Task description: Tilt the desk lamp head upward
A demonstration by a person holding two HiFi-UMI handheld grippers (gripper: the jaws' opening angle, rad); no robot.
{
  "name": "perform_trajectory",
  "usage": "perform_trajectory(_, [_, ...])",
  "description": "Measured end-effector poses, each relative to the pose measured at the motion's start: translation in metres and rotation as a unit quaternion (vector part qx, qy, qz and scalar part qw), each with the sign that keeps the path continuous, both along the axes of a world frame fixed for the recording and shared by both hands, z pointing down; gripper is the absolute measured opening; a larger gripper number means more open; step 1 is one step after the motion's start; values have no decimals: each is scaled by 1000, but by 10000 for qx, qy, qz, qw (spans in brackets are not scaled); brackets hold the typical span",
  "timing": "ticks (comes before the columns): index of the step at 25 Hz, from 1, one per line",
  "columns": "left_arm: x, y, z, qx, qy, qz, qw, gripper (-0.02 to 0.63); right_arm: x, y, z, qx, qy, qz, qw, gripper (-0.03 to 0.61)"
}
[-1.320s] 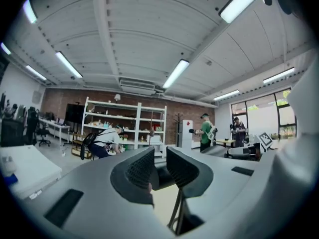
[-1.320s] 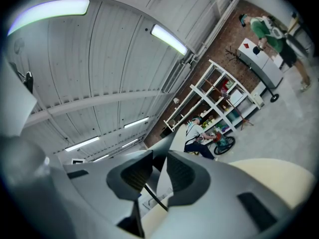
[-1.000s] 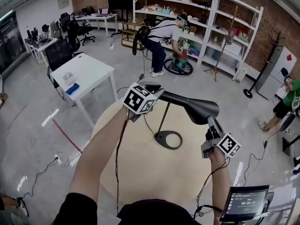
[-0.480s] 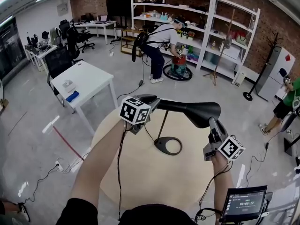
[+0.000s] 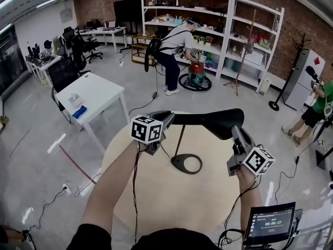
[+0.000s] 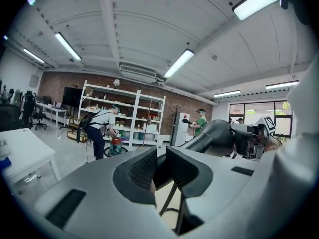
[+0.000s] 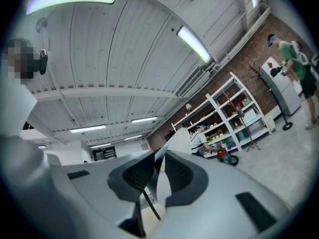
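Left fingers (image 6: pixel 137 171) clamp lamp (image 5: pixel 200 119); right (image 7: pixel 184 176) closing round head (image 7: pixel 167 151)

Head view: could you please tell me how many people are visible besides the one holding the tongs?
2. One person bends at the white shelves at the back; a second person, in a green top, stands at the right edge. More may be hidden beyond the frame's corners.
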State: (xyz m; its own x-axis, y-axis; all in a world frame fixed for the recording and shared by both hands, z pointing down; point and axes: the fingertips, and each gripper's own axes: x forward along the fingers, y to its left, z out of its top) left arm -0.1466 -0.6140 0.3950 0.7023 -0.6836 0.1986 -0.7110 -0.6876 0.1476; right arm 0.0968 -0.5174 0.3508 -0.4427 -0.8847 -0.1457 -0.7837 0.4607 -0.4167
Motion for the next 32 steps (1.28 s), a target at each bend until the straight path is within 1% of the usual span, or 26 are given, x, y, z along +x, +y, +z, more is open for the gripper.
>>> perform_trajectory(4, [1, 0, 4, -130, 234, -14, 9996, 64, -1, 0, -12, 92, 86, -53, 9999, 64])
perform_trajectory(7, [-4, -2, 10, -260, 519, 7, 9983, 64, -10, -2, -20, 163, 184, -93, 9997, 60])
perform_trajectory(11, [-7, -5, 14, -294, 778, -20, 9965, 64, -17, -5, -29, 186, 286, -127, 9993, 55])
perform_trajectory(22, [-6, -3, 21, -404, 1138, -90, 9926, 64, -25, -5, -45, 250, 536, -223, 9980, 49])
perform_trajectory(28, [-5, -5, 24, -475, 1240, -76, 9911, 64, -30, -7, -52, 236, 674, -269, 9971, 49])
perform_trajectory(32, [-3, -2, 28, -574, 1215, -3, 9909, 64, -34, -5, -57, 216, 817, -327, 9959, 48])
